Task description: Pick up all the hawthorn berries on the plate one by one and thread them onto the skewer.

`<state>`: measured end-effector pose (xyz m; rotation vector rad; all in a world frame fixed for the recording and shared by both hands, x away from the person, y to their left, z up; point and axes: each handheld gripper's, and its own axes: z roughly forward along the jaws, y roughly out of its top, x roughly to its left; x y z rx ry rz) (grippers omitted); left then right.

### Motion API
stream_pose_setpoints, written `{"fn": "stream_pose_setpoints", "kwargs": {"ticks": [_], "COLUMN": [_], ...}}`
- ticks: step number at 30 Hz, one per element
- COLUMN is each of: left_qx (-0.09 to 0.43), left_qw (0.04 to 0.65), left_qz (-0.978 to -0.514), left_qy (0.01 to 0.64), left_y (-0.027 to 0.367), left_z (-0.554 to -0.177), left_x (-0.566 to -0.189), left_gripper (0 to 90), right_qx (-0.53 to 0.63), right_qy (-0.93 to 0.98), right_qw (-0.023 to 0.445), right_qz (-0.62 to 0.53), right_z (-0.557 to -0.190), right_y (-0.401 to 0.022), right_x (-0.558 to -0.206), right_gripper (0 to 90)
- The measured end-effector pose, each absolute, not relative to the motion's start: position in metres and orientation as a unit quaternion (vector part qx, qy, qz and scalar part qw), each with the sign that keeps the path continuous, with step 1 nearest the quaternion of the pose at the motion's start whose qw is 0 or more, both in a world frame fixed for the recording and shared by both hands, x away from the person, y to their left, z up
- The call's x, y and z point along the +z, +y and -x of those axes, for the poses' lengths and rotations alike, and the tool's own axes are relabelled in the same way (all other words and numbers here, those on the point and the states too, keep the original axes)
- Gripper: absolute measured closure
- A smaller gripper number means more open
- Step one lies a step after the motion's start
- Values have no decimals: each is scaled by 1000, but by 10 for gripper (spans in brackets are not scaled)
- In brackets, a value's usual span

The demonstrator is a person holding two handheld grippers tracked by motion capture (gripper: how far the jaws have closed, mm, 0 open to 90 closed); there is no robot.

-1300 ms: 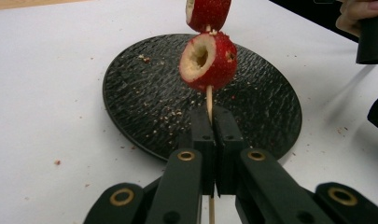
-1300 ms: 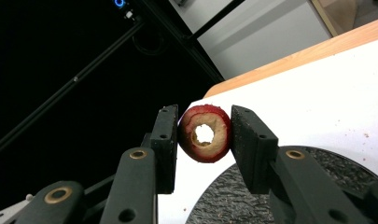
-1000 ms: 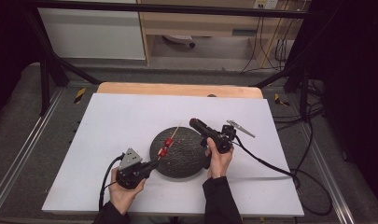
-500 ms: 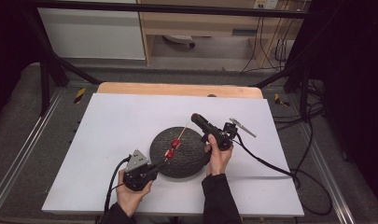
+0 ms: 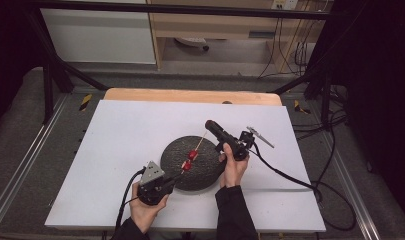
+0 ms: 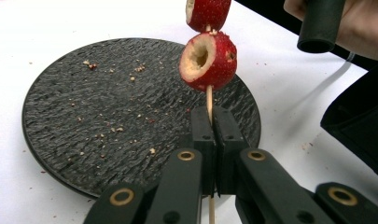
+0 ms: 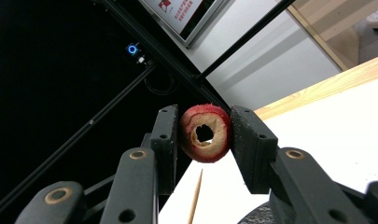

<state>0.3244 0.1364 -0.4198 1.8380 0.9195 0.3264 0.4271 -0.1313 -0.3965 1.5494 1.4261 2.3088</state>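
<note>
Bright overhead light is washing out the white table (image 5: 120, 150), dark surroundings are swallowing detail, and soft shadows are falling beside the sharp plate (image 6: 84, 121).

Board: we see a large white rectangular board (image 5: 130, 145) covering the table.
Table: its pale wooden top (image 5: 190, 95) shows along the far edge.
Cabinet: we see a white cabinet (image 5: 97, 35) beyond the far-left corner.
</note>
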Motion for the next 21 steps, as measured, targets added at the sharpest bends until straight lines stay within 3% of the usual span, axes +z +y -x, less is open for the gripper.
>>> {"fn": "stream_pose_setpoints", "kwargs": {"ticks": [21], "left_qx": [125], "left_qw": [526], "left_qz": [-744], "left_qy": [393], "left_y": [129], "left_z": [-329], "left_x": [-418], "left_gripper": [885], "right_qx": [744], "right_qy": [454], "right_qw": [-7], "right_qz": [-490], "right_z": [-424], "right_y": [-128], "right_x": [-401], "right_gripper": [635]}}
